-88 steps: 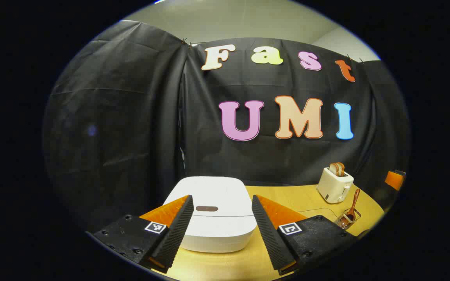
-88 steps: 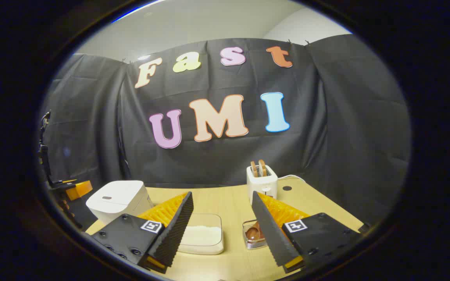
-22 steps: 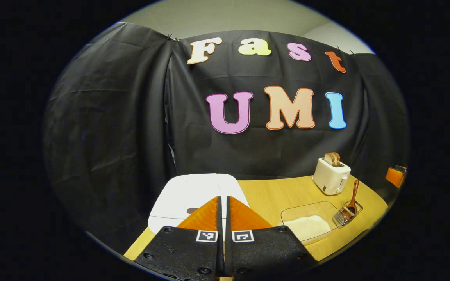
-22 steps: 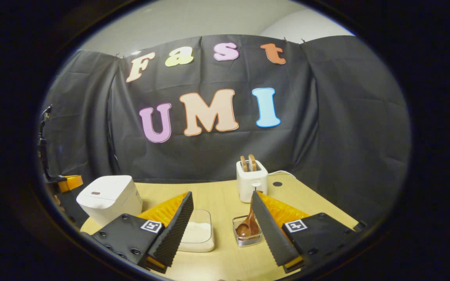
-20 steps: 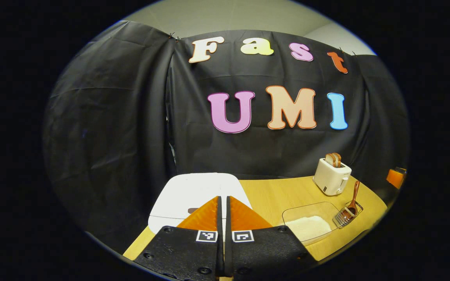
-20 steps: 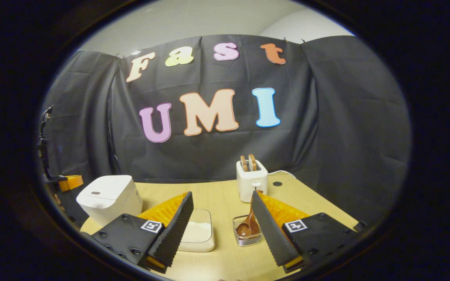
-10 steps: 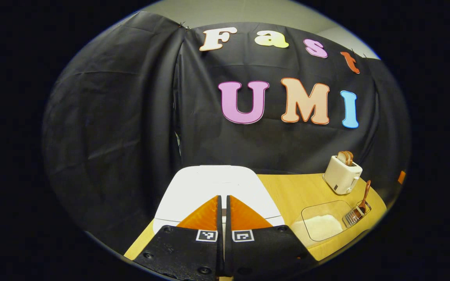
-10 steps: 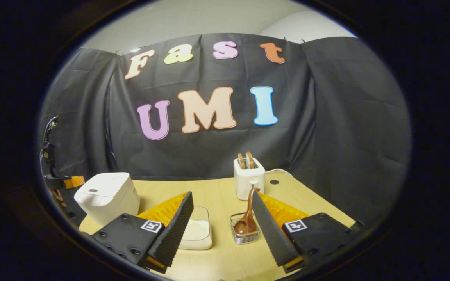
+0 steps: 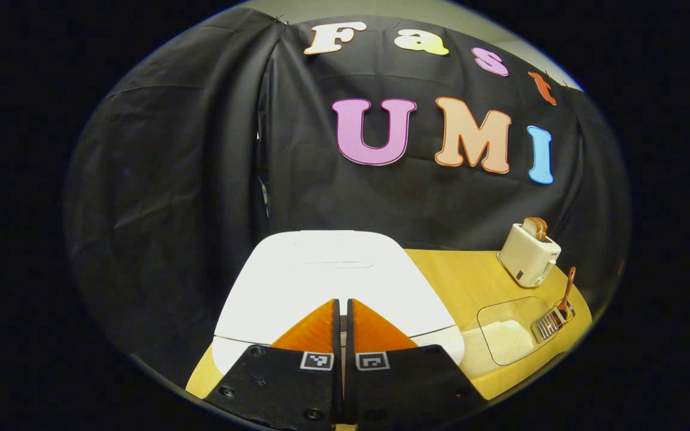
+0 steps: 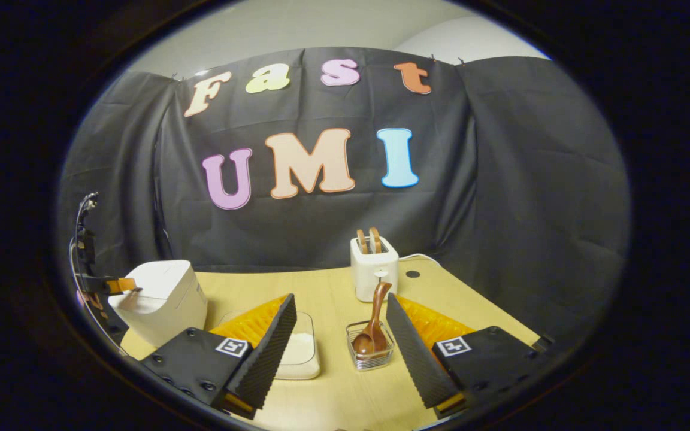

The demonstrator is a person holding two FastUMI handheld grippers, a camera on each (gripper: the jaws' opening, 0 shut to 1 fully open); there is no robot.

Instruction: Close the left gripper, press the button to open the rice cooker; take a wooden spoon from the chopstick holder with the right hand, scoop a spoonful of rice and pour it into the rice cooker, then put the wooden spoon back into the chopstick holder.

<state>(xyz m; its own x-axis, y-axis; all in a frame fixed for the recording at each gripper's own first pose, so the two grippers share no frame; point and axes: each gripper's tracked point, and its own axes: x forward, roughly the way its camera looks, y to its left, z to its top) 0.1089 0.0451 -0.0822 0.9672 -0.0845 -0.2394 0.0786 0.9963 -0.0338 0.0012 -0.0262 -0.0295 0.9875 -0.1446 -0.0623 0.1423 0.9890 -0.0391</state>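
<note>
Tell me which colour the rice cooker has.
The rice cooker is white, clearest in the left gripper view.

Cream toaster [image 10: 374, 267] w/ two bread slices [image 10: 369, 239] at back of wooden table [image 10: 333, 392], cable behind.

The dark oval button on the white rice cooker [image 9: 333, 281] is hidden behind the left gripper [image 9: 342, 311], whose two fingers lie together over the cooker's front edge, so contact cannot be told. Beside the cooker, the near edge of the clear rice tray [image 10: 300, 353] is covered by the right gripper [image 10: 336, 335] finger [image 10: 267, 353]. The wire chopstick holder [image 9: 551, 320] sits near the rim, too small to make out.
</note>
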